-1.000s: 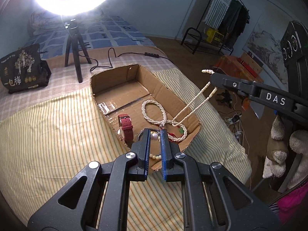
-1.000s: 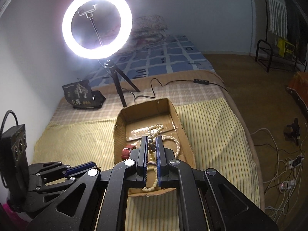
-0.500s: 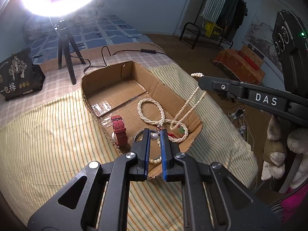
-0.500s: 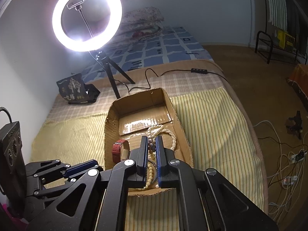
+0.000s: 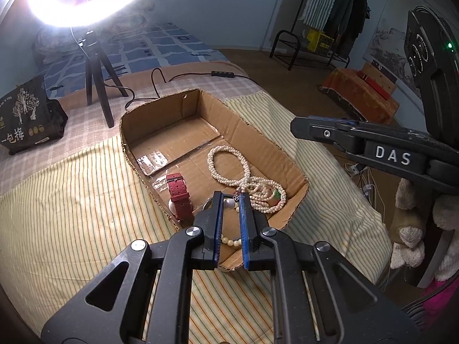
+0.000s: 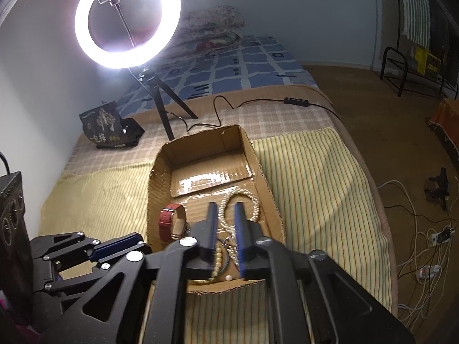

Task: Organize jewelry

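Observation:
An open cardboard box (image 5: pixel 252 134) (image 6: pixel 265 183) lies on the striped bed cover. In it lie white bead necklaces (image 5: pixel 229 169) (image 6: pixel 252 200), a red-strapped watch (image 5: pixel 179 197) (image 6: pixel 169 220) and a string of larger pearls (image 5: pixel 231 240) (image 6: pixel 218 258). My left gripper (image 5: pixel 230 197) hovers over the box's near end, jaws slightly apart, nothing held. My right gripper (image 6: pixel 225 207), also visible in the left wrist view (image 5: pixel 295 127), is above the box, open and empty.
A ring light on a tripod (image 6: pixel 160 97) (image 5: pixel 97 86) stands behind the box, its cable (image 6: pixel 258 101) trailing across the bed. A black bag (image 5: pixel 25 114) (image 6: pixel 109 126) sits at the left. The bed edge drops to the floor with cables (image 6: pixel 424 258) on the right.
My right gripper has opened and dropped the bead necklace into the box; it now lies piled at the near right. Both grippers have moved lower and closer to the box.

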`<state>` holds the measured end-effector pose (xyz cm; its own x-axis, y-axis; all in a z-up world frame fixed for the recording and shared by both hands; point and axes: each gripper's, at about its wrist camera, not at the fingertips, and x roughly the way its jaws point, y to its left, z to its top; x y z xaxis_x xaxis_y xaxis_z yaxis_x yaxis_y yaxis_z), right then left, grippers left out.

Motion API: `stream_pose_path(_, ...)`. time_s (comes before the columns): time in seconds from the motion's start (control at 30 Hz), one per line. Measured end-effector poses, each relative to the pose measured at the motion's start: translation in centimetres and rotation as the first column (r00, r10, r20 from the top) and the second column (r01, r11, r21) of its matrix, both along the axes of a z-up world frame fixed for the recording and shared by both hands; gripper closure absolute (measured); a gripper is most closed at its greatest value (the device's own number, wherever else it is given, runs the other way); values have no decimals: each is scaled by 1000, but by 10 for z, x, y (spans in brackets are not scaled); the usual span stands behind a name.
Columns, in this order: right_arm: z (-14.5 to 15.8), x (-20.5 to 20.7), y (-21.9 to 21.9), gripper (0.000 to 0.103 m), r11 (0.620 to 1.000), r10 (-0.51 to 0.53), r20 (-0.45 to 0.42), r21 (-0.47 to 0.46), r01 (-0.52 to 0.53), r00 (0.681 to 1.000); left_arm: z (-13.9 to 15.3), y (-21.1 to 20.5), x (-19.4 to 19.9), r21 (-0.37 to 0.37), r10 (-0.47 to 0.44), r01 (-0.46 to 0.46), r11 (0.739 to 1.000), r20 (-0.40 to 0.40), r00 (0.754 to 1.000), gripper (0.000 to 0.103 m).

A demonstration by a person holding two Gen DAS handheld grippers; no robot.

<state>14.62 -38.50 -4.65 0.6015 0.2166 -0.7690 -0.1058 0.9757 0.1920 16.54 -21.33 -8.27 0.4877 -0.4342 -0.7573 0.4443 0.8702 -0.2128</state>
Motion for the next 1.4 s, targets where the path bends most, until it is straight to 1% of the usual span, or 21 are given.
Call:
stream_pose_path(0.03,-1,0,-1,78,1000,-4,0,0,4,1000,-1,0,0,3,2,-2,1000,-1,1000,81)
stream_pose_path(0.07,-1,1,-1,69,1000,-10,1,-2,10,1000,-1,1,0,2,6,-6,1000,-1,1000,70)
stream_pose_path(0.1,-1,1,-2,63,1000,-16,3,-5,16,1000,-1,1,0,0,8,-8,1000,2,1000,67)
stream_pose_path(0.13,-1,1,-2,61,1000,-24,6,-11,24,1000,0,2,0,0,11,-11,1000,6,1000,67)
stream_pose_path(0.23,-1,1,-2,57,999,-33,9,-20,33,999,1,3,1,1,18,-18,1000,6,1000,65)
stream_pose_path(0.27,-1,2,-2,52,999,-36,8,-23,37,999,1,4,1,1,21,-21,1000,6,1000,60)
stream_pose_path(0.3,-1,2,-2,44,999,-43,9,-30,44,999,1,4,0,3,25,-25,1000,8,1000,56)
stream_pose_path(0.33,-1,2,-2,40,998,-54,12,-40,54,998,1,5,0,3,29,-29,1000,12,1000,49)
stream_pose_path(0.37,0,2,-2,37,997,-61,18,-45,61,998,2,6,0,2,32,-32,999,17,999,46)
stream_pose_path(0.53,1,3,-1,35,995,-72,27,-73,73,997,4,11,0,4,42,-42,999,24,999,44)
stream_pose_path(0.6,1,3,0,29,992,-80,25,-93,82,996,4,13,-1,4,46,-46,999,25,999,44)
stream_pose_path(0.93,11,-3,5,28,990,-89,52,-109,94,995,14,21,-7,-1,59,-59,998,43,997,43)
stream_pose_path(1.07,14,-7,6,28,989,-90,60,-113,96,994,16,26,-10,-1,67,-67,998,53,996,40)
stream_pose_path(1.4,22,-18,11,28,984,-101,94,-134,113,990,26,43,-18,7,85,-86,996,89,992,39)
